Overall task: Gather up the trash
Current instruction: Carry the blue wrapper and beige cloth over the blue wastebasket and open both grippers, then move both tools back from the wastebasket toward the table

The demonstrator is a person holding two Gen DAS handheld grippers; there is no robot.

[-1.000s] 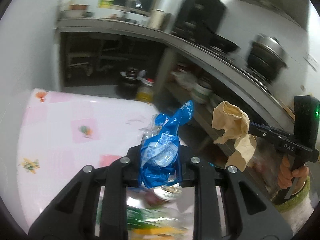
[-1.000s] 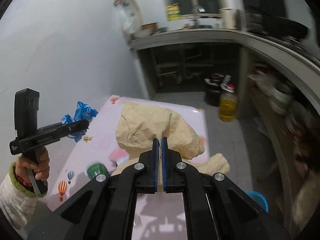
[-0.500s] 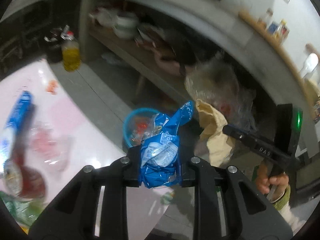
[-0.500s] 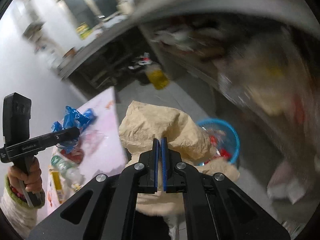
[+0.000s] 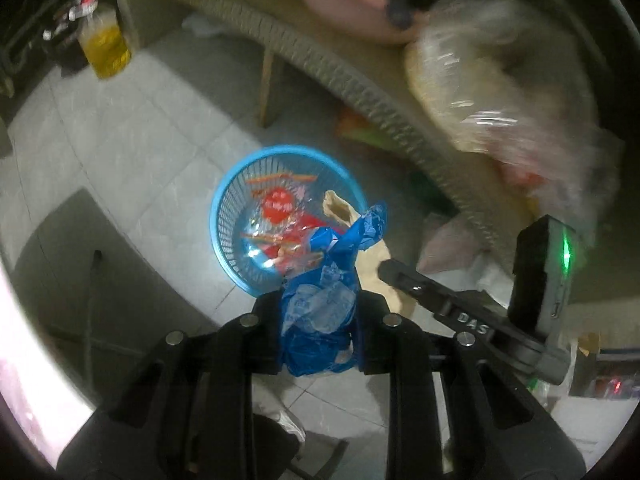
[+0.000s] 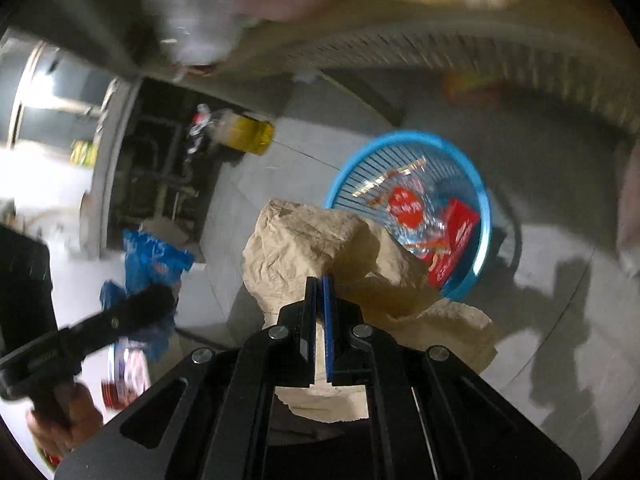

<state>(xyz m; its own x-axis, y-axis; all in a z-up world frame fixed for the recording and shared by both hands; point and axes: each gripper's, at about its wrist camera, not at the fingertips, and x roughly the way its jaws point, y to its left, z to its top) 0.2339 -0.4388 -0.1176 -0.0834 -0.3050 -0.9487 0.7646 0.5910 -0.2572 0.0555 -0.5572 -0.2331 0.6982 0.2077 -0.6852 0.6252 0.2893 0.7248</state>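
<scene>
My left gripper (image 5: pixel 318 312) is shut on a crumpled blue plastic wrapper (image 5: pixel 320 304) and holds it above the near edge of a blue plastic trash basket (image 5: pixel 224 208) on the tiled floor. The basket holds red and clear wrappers. My right gripper (image 6: pixel 319 292) is shut on a crumpled brown paper bag (image 6: pixel 296 244), held just left of the same basket (image 6: pixel 482 216). In the left wrist view the right gripper (image 5: pixel 384 270) is close on the right with the brown paper (image 5: pixel 340 208) behind the blue wrapper. In the right wrist view the left gripper (image 6: pixel 160 300) carries the blue wrapper (image 6: pixel 148 256).
A woven shelf edge (image 5: pixel 340 72) runs above the basket, with a clear plastic bag of goods (image 5: pixel 500 88) on it. A yellow oil bottle (image 5: pixel 106 42) stands on the floor at the far left. The pink table's corner (image 5: pixel 24 380) is at the lower left.
Both grippers have swung from the table toward the floor and now hang over the blue basket, each still holding its piece of trash. The basket appears nearer and more central.
</scene>
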